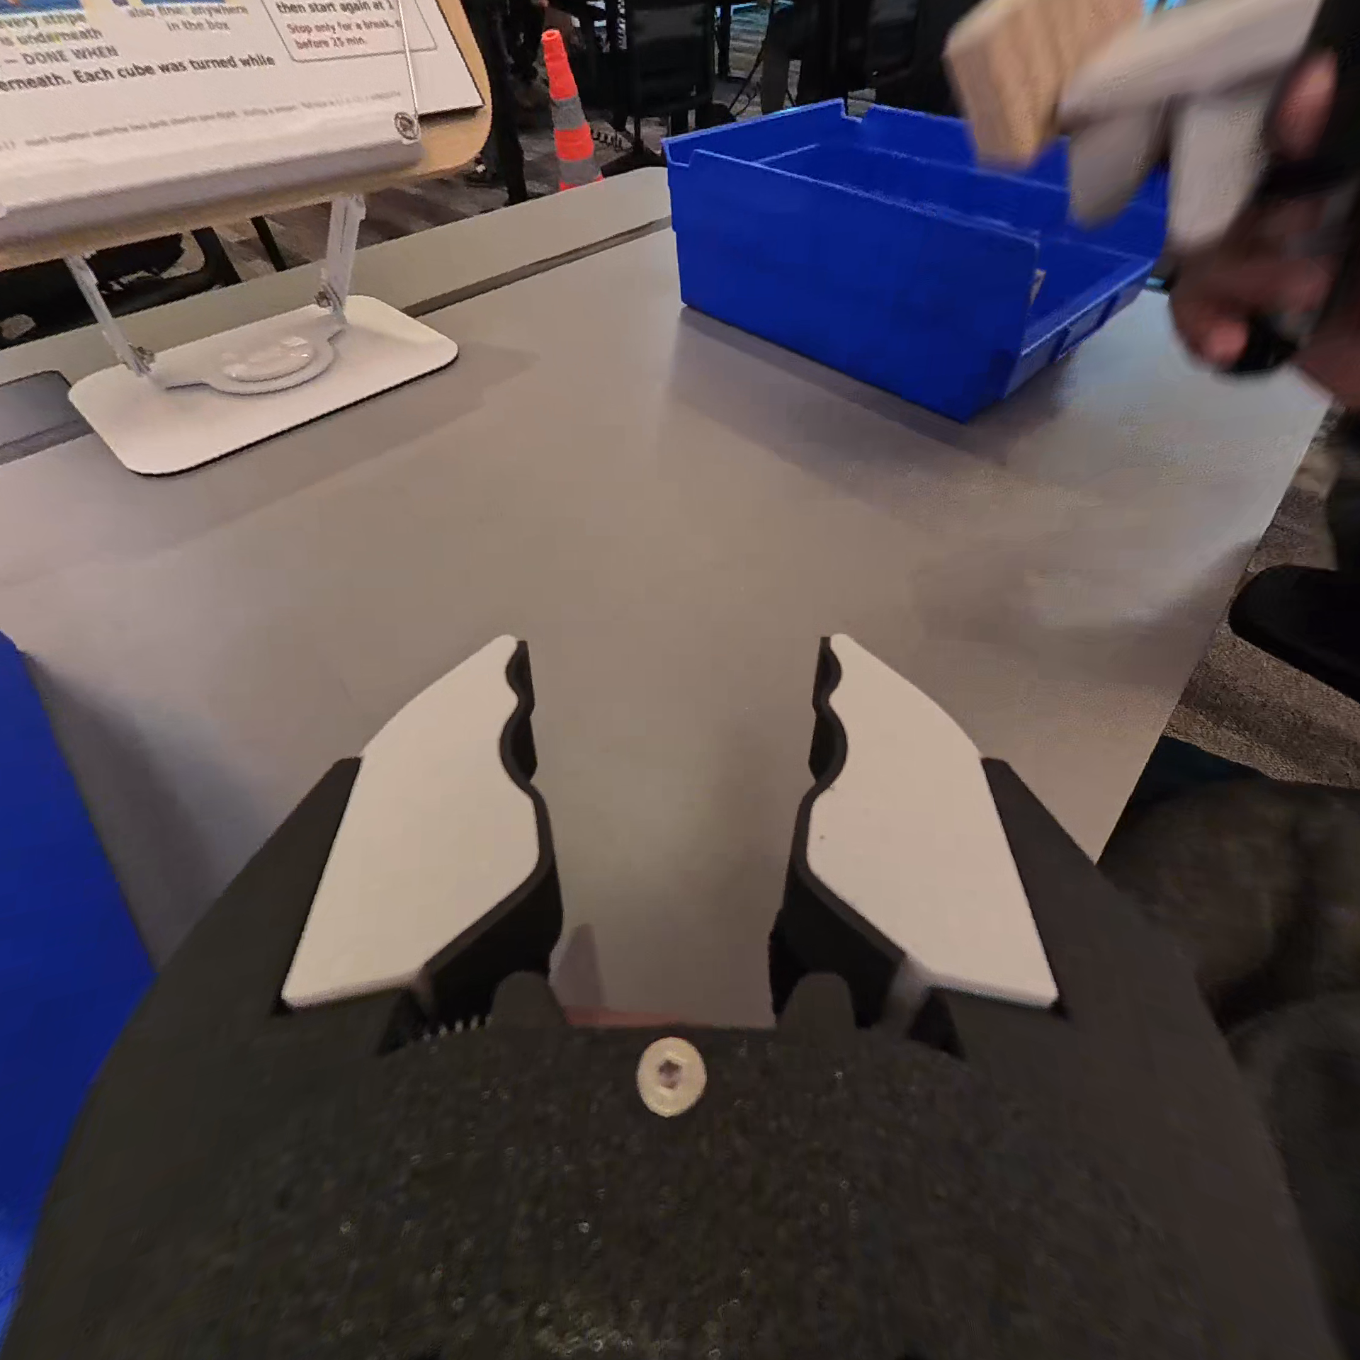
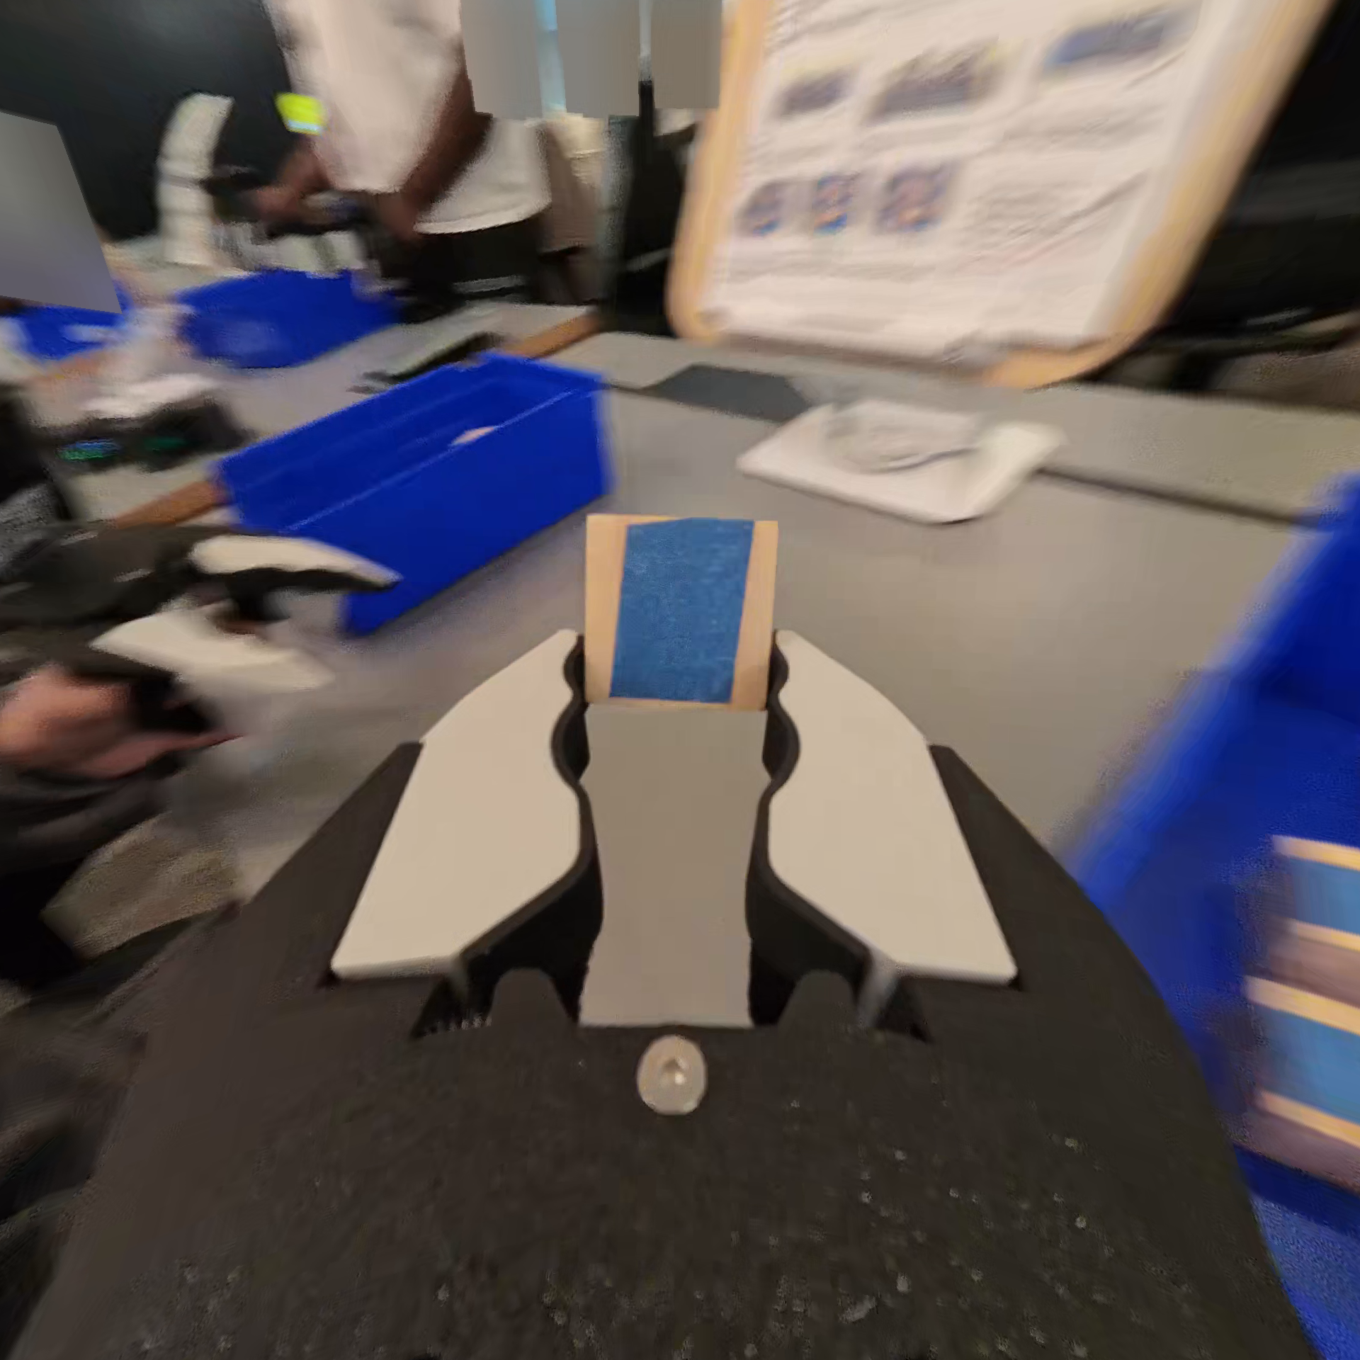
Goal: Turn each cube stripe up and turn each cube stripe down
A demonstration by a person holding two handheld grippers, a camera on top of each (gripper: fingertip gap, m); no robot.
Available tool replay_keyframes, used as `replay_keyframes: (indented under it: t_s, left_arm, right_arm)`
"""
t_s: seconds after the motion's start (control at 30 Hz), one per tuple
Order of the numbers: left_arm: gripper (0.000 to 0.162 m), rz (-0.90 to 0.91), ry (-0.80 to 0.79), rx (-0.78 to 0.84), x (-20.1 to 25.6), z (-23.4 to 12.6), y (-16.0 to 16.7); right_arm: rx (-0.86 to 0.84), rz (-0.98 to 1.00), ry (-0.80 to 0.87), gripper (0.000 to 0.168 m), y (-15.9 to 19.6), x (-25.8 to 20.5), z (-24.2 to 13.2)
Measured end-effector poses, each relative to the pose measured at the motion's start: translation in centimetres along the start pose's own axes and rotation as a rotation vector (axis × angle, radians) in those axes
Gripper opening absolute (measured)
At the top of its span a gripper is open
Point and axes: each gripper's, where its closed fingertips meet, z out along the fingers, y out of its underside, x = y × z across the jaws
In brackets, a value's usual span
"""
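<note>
Above a grey table, the right gripper clamps a wooden cube between its fingertips, the blue stripe facing its wrist camera. The left gripper hangs spread apart and empty over the tabletop, a blue bin beyond it. More striped cubes sit in a second bin at right.

Both views are bright and evenly lit from above, with only soft shadows on the grey table. The right wrist view has strong motion blur at the left and right edges, while the wooden cube in the centre stays sharp. Wide-angle distortion bends the frame borders.
</note>
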Motion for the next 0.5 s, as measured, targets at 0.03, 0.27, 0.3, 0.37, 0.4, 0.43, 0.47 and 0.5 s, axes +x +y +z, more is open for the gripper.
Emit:
replay_keyframes:
  t_s: [0.03, 0.27, 0.3, 0.37, 0.4, 0.43, 0.47, 0.5]
  left_arm:
    - [0.072, 0.0, 0.002, -0.005, 0.0, 0.0, 0.2]
    - [0.071, -0.07, 0.088, -0.061, 0.8, 0.4, 1.4]
    - [0.071, -0.079, 0.106, -0.062, 1.0, 0.4, 1.4]
    - [0.07, -0.077, 0.111, -0.086, 1.1, 0.4, 1.7]
    - [0.07, -0.066, 0.109, -0.097, 1.1, 0.5, 1.9]
    - [0.07, -0.057, 0.106, -0.098, 1.1, 0.5, 1.9]
    - [0.07, -0.048, 0.108, -0.097, 1.2, 0.5, 1.9]
    - [0.07, -0.039, 0.112, -0.102, 1.3, 0.5, 2.0]
  right_arm:
    - [-0.006, -0.031, 0.112, 0.045, -1.7, 3.1, -1.4]
    - [-0.657, 0.166, 0.541, 0.045, 1.9, 23.6, -5.5]
    - [-0.73, 0.199, 0.56, 0.045, 3.4, 25.5, -5.3]
    - [-0.817, 0.262, 0.566, 0.046, 5.9, 28.1, -4.6]
    - [-0.856, 0.285, 0.567, 0.045, 7.0, 28.9, -4.3]
    - [-0.877, 0.292, 0.562, 0.045, 7.7, 29.4, -3.8]
    - [-0.893, 0.288, 0.554, 0.045, 8.3, 29.7, -3.2]
    - [-0.92, 0.293, 0.547, 0.045, 9.0, 29.9, -2.8]
